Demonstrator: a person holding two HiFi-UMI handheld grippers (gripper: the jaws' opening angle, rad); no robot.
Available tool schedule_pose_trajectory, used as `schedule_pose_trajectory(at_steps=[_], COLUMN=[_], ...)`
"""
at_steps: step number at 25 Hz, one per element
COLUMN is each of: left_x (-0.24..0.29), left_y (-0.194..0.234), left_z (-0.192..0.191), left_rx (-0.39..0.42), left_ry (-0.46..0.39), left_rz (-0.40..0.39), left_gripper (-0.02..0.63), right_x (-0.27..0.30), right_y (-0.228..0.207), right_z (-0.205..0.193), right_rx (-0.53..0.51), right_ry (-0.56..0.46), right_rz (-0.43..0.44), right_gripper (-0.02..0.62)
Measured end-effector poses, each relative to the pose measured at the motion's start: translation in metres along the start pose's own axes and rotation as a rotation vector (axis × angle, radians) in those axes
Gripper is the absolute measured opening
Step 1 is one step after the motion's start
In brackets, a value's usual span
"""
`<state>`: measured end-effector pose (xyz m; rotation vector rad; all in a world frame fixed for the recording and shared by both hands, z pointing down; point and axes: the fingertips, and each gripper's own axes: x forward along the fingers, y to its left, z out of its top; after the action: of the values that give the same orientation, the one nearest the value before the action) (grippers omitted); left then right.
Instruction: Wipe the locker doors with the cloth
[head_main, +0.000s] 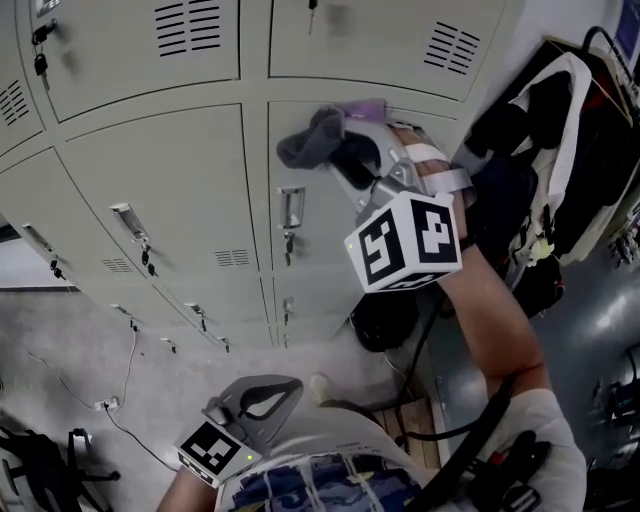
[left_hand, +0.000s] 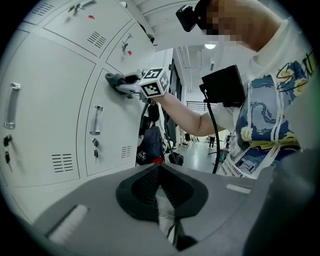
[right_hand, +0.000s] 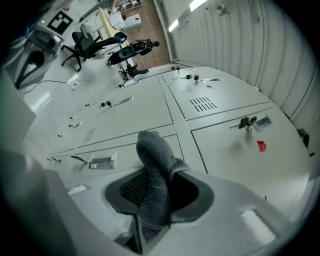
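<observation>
Pale concrete floor (head_main: 70, 340), hanging bags (head_main: 560, 150), ceiling light (left_hand: 210, 46)

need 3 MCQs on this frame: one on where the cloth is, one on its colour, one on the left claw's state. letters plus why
1. Where is the cloth?
A. on the floor
B. clamped in the right claw, against a locker door
C. hung on a door handle

2. What colour is the cloth?
A. red
B. yellow
C. grey

3. What state is the left claw in?
A. shut, nothing in it
B. open round a door handle
C. shut on a key

Answers:
1 B: the right gripper view shows the cloth pinched between that claw's jaws, and the head view has it up against the door.
2 C: it reads grey in every view.
3 A: the left gripper view shows the jaws meeting with nothing between them, held low and away from the lockers.
</observation>
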<state>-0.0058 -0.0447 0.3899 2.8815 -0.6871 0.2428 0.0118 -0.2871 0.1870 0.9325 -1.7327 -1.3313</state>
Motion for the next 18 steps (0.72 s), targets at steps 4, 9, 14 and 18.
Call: schedule_pose_trajectory(at_steps=[4, 9, 14, 18], left_x=[-0.003, -0.002, 0.001, 0.002], left_y=[0.005, 0.006, 0.007, 0.009], left_z=[-0.001, -0.003, -0.005, -0.006], left_rx=[-0.012, -0.016, -0.012, -0.02], left_ry=[-0.003, 0.0, 0.008, 0.009], left_rz=[0.013, 0.005, -0.003, -0.005], left_gripper=[0.002, 0.002, 0.002, 0.002], right_x=[0.002, 0.008, 0.015, 0.02], right_y=[0.017, 0.063, 0.113, 0.146], right_z=[-0.002, -0.012, -0.025, -0.032], right_rx=[-0.028, -0.026, -0.007, 0.019], right_ry=[0.017, 0.038, 0.063, 0.073], right_rz=[0.023, 0.113, 0.193, 0.244], right_gripper=[0.117, 0.117, 0.117, 0.116])
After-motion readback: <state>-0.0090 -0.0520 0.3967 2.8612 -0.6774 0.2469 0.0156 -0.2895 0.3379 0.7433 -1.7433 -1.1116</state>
